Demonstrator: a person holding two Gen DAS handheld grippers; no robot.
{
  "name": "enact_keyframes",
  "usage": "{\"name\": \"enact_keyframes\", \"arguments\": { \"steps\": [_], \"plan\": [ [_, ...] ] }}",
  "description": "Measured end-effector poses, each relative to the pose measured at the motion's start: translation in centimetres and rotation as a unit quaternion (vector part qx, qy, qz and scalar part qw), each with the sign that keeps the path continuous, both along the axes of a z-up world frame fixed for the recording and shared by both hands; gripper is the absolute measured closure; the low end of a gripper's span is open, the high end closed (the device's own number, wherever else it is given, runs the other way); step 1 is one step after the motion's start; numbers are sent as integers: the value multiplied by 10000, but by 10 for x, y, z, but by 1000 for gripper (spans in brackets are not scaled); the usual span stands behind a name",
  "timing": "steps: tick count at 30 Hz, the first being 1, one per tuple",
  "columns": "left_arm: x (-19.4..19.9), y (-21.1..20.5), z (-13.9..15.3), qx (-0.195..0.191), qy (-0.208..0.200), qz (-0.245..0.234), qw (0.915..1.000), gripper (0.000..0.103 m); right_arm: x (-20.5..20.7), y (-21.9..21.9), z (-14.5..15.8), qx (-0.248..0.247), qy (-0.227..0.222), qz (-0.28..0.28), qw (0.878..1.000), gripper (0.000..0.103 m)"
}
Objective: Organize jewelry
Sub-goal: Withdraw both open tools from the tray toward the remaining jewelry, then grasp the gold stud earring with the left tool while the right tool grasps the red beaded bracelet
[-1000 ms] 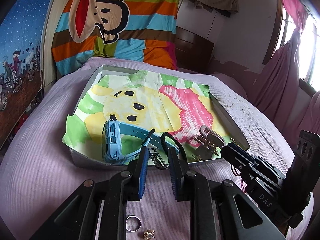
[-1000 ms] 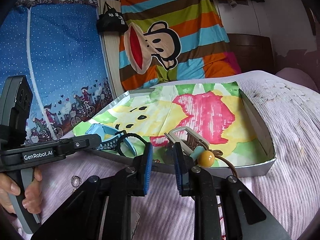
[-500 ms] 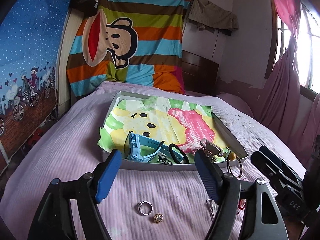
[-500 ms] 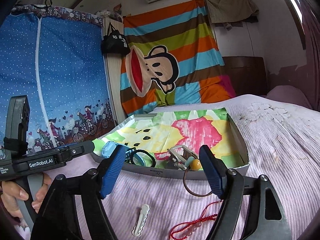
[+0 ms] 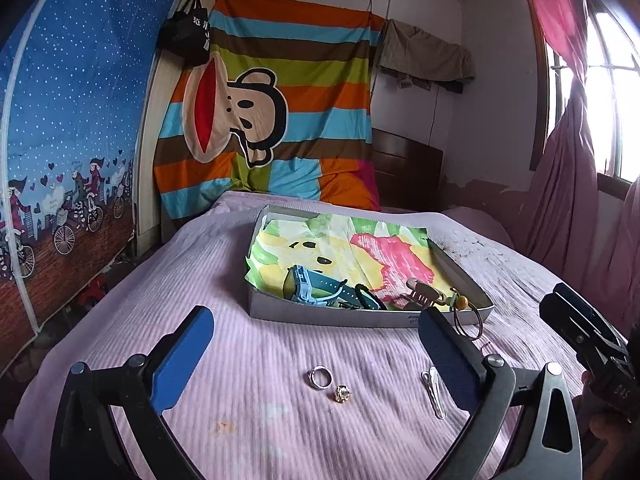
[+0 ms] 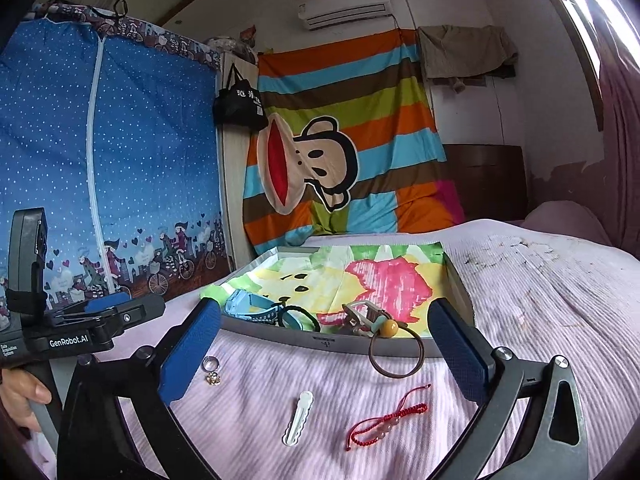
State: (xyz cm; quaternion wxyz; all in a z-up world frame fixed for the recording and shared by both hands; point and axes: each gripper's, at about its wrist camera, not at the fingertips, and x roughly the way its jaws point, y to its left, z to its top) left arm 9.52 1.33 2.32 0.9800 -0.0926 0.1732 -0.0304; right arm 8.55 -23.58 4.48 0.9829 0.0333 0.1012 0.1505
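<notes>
Only from the right wrist — red bracelet [image 6: 390, 420] visible.

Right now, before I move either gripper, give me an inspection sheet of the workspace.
Surface: lilac bedspread, flat.
Job's things: tray holds blue watch, black band, clip; bead hair tie hangs over its front wall. Silver ring, gold charm, white hair clip, red cord bracelet lie on the bedspread.
Clutter: nothing seen.
Grippers: left gripper open, empty; right gripper open, empty.
Cables: nothing seen.
Surroundings: striped monkey blanket, pink curtain.
</notes>
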Motion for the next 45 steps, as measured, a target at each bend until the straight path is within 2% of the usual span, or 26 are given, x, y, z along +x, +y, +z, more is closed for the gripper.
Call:
{"name": "enact_keyframes", "arguments": {
  "steps": [4, 9, 18, 23, 29, 36, 39, 41, 43, 45],
  "plan": [
    [-11, 1, -2, 67, -27, -48, 10000, 0, -12, -6, -7, 33, 118, -89, 9999, 1],
    [-23, 2, -7, 154, -26, -138, 9998, 0, -21, -12, -16, -161, 423, -218, 9987, 1],
    [-28, -3, -15, 168, 247, -293, 9991, 0, -14, -26, -32, -195, 1021, -423, 9937, 1],
    [-24, -6, -20, 235, 446, -358, 9981, 0, -5, -24, -42, -235, 1332, -474, 9897, 1],
    [-8, -10, -28, 285, 978, -521, 9934, 0, 5, -25, -57, -195, 1736, -538, 9831, 1],
    [6, -14, -37, 306, 1375, -698, 9876, 1, 14, -21, -68, -174, 1966, -502, 9791, 2],
    [11, -17, -40, 298, 1479, -784, 9854, 10, 18, -18, -71, -191, 2016, -465, 9782, 5],
    [15, -18, -42, 275, 1564, -836, 9838, 15, 21, -17, -72, -175, 2060, -419, 9775, 15],
    [20, -19, -45, 243, 1652, -891, 9819, 25, 26, -16, -75, -141, 2126, -364, 9764, 23],
    [24, -19, -48, 189, 1762, -952, 9796, 33, 32, -14, -79, -112, 2197, -317, 9750, 26]
  ]
}}
